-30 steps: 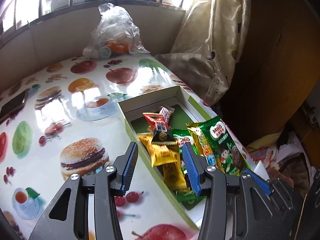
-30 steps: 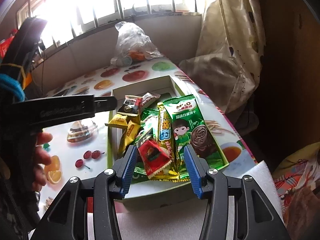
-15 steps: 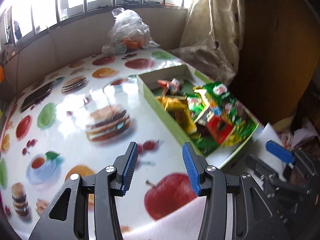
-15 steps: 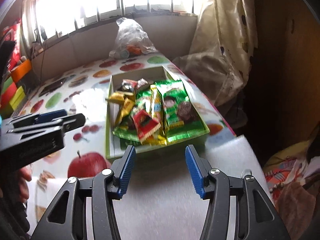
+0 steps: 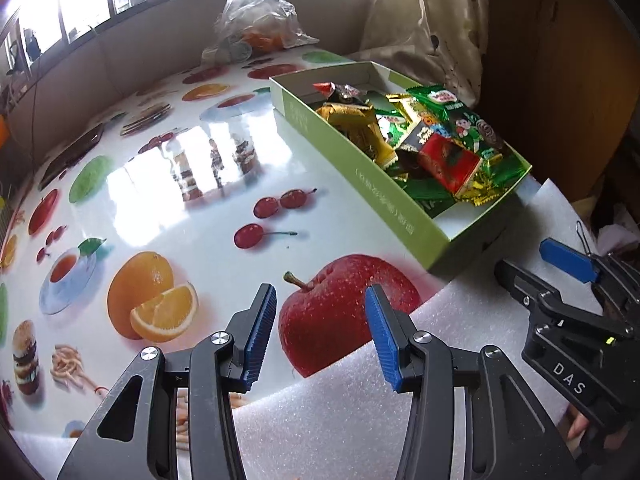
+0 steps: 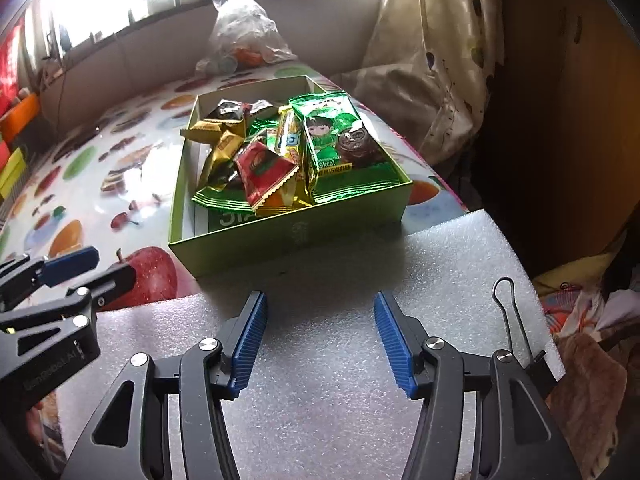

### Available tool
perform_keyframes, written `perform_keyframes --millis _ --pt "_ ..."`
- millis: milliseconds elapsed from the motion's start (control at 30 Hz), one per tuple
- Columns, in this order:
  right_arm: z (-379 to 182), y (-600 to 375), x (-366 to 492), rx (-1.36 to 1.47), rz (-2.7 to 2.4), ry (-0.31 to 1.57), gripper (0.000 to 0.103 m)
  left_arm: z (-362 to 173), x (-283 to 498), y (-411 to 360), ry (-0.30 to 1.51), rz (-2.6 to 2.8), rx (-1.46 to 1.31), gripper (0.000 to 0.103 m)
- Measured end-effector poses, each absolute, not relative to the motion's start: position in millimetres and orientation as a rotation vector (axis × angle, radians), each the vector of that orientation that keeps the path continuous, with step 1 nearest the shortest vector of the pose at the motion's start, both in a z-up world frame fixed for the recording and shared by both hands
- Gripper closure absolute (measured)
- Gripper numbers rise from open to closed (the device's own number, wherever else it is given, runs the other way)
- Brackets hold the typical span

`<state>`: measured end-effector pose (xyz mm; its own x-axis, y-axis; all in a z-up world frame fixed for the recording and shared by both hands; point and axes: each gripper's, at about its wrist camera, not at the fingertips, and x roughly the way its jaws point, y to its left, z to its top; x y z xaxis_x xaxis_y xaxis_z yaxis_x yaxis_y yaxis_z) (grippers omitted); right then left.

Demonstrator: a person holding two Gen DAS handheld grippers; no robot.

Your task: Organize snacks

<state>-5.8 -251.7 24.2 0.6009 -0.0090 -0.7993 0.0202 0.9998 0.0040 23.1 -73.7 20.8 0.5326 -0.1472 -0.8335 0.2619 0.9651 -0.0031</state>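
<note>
A green cardboard box sits on the fruit-print table and holds several snack packets: a red one, gold ones and a large green biscuit pack. The box also shows in the left wrist view, up and to the right. My left gripper is open and empty, low over the printed red apple at the near edge. My right gripper is open and empty over the white foam sheet, just short of the box's near wall. Each gripper shows at the edge of the other's view.
A clear plastic bag with small items lies at the far end under the window. A cream curtain hangs at the right, next to a dark wooden cabinet. A dark phone lies far left. Coloured boxes stand at the left edge.
Both grippers have pulled back from over the box toward the near edge of the table. The red packet that lay between the right fingers now lies in the box, far from them.
</note>
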Motion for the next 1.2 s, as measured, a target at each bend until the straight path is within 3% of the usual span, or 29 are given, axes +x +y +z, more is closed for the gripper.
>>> perform_keyframes --millis 1200 --pt "22.7 -253.4 -6.2 0.028 -0.036 0.91 0.045 14.8 20.9 -72.5 0.991 -0.239 0.11 0.055"
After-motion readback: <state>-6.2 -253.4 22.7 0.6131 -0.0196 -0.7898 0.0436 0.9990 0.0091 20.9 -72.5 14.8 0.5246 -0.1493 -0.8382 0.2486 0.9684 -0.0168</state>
